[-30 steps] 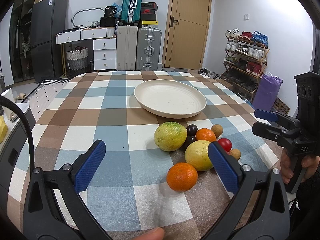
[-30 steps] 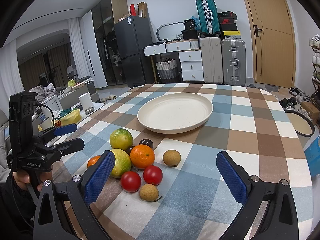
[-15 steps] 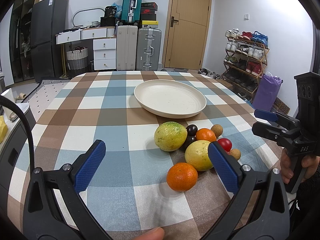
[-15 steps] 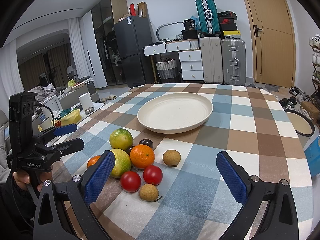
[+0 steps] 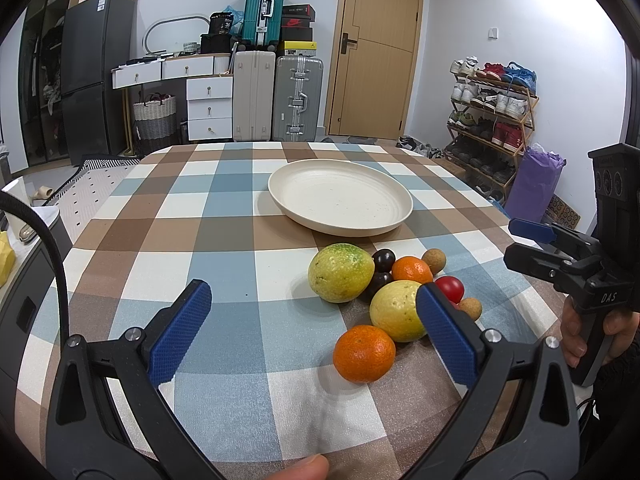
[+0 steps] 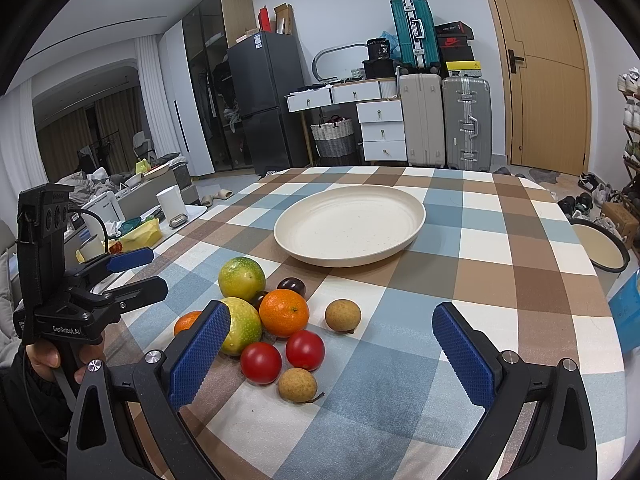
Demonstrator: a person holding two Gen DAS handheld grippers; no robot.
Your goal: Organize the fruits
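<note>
**Inspector:** State of the jaws?

**Assistant:** Left gripper [image 5: 312, 328]: jaws spread wide, grasping nothing, held low over the near edge of the surface. Right gripper [image 6: 332, 352]: jaws equally wide, released, touching nothing.

**Inspector:** Surface and room?

**Assistant:** Surface [image 5: 224, 240] carries a checked cloth in blue, brown and white. Behind it stand a wooden door [image 5: 376, 48], a dark fridge [image 5: 92, 76], suitcases [image 5: 276, 96] and a shoe rack [image 5: 492, 120].

**Inspector:** The fruit?

**Assistant:** A cream plate [image 5: 340, 196] sits mid-surface with nothing on it. All fruit lies clustered on the cloth just in front of the plate: two yellow-green fruits [image 6: 241, 278], two oranges [image 6: 284, 312], two red tomatoes [image 6: 305, 350], two small brown fruits [image 6: 343, 315], and dark plums [image 6: 292, 286]. One orange [image 5: 364, 354] lies apart at the near side, between the left gripper's fingers in view, untouched.
</note>
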